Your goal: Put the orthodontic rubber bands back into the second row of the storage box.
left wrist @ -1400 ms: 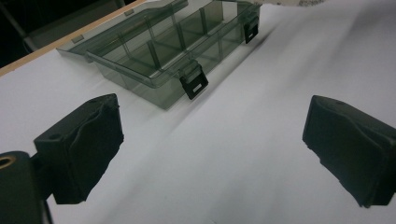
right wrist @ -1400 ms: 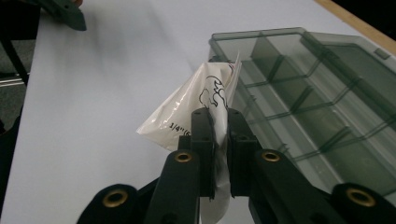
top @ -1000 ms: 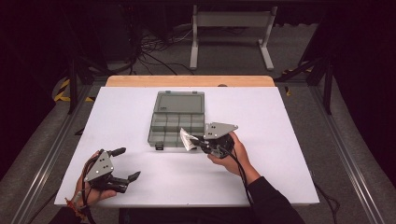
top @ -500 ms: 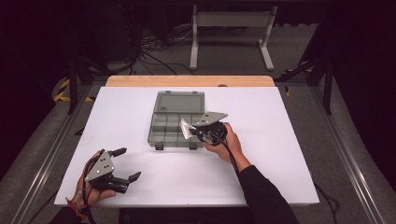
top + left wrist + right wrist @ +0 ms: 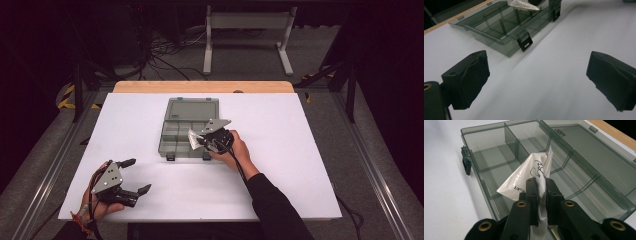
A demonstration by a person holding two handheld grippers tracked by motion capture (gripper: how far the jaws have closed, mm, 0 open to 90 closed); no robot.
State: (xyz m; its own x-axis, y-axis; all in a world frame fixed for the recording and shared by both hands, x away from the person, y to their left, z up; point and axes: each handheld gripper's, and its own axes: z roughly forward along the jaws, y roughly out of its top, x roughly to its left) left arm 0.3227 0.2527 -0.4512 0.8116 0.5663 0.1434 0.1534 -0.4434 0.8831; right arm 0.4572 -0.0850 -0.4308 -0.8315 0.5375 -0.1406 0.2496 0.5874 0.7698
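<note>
Lit brightly from overhead in the high view: white worktop (image 5: pixel 310 165) glowing at centre frame, surroundings falling to near black along the left, right and top edges. Soft and slightly grainy throughout, with fine detail smeared. Short, faint shadows just under the hands. In the left gripper view, even light, a soft grey shadow beside the clear organiser box (image 5: pixel 499 32) at upper left, near pads blurred at the lower corners. In the right gripper view, pale glare on the white plastic bag (image 5: pixel 529 177) at centre, dull reflections on the box walls, bottom edge out of focus.
</note>
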